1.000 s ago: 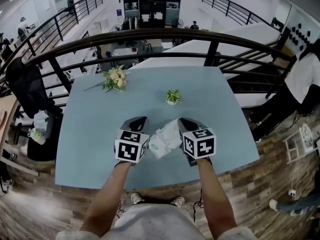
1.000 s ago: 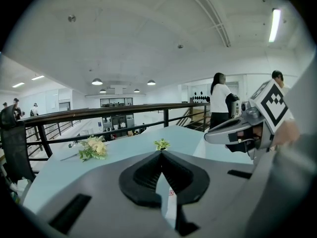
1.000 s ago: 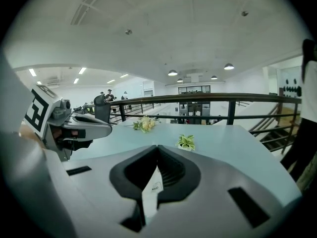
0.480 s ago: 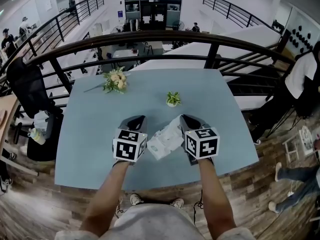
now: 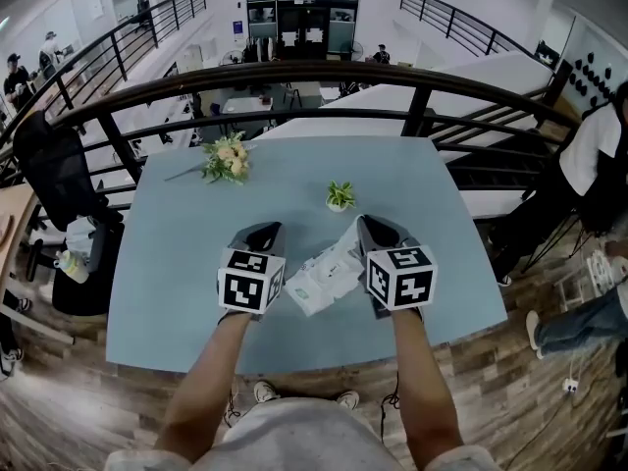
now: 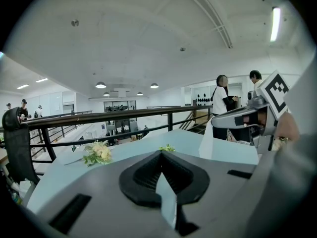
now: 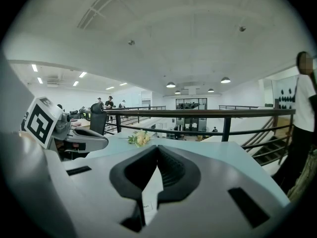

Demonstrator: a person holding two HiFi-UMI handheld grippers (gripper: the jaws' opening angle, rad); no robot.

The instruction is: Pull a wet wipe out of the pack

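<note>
The wet wipe pack [image 5: 312, 285], white with green print, sits between my two grippers above the pale blue table [image 5: 167, 263]. A white sheet [image 5: 341, 248] stretches from the pack up to my right gripper [image 5: 365, 224], which is shut on its end. In the right gripper view the sheet [image 7: 151, 192], with a bit of print on it, is pinched in the shut right gripper [image 7: 157, 151]. My left gripper [image 5: 261, 232] is level with the pack. In its own view the left gripper [image 6: 161, 155] is shut on a thin pale edge [image 6: 167, 200], seemingly the pack's.
A bouquet [image 5: 228, 155] lies at the table's far left and a small potted plant [image 5: 340, 192] stands at the far middle. A dark railing [image 5: 294, 72] runs behind the table. A black chair [image 5: 49, 165] is at left and a person [image 5: 599, 165] stands at right.
My right gripper has risen with the white sheet, which now reaches further out of the pack. The left gripper has hardly moved.
</note>
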